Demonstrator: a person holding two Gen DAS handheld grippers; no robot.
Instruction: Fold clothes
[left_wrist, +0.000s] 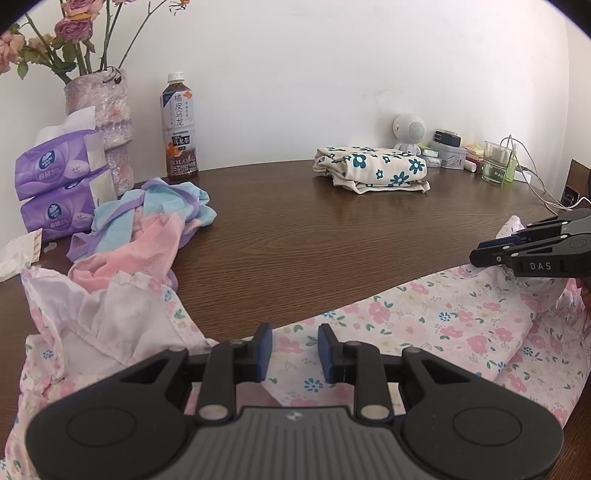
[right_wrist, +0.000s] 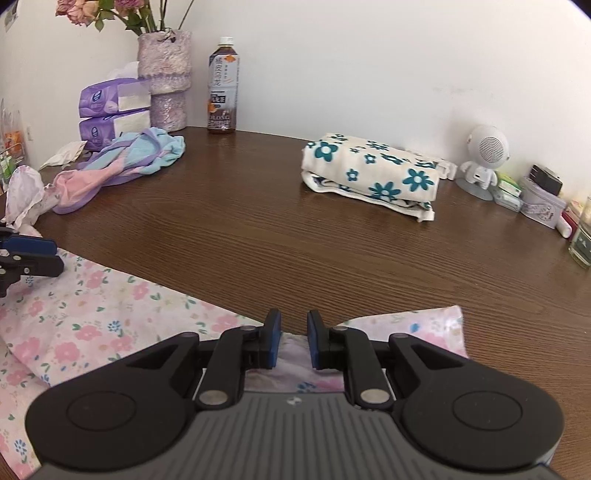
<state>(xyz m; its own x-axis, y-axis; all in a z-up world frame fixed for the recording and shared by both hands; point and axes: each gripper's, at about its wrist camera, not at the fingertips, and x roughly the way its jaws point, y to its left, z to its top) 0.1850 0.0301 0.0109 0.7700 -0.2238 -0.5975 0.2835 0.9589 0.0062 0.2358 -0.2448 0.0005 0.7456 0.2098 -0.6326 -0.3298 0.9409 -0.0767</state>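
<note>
Left wrist view: brown table (left_wrist: 295, 229), pink flowered garment (left_wrist: 424, 325) spread at 6 o'clock, folded blue-flowered cloth (left_wrist: 373, 168) at 1. Left claw (left_wrist: 294, 352) narrowly parted over garment; right claw (right_wrist: 293, 339) narrowly parted, fabric between fingers, grip unclear.

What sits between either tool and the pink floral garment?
Nothing visible. The left tool and right tool both hang open directly over the pink floral garment, with no object in between. The folded blue-flower cloth and pastel clothes pile lie farther back.
</note>
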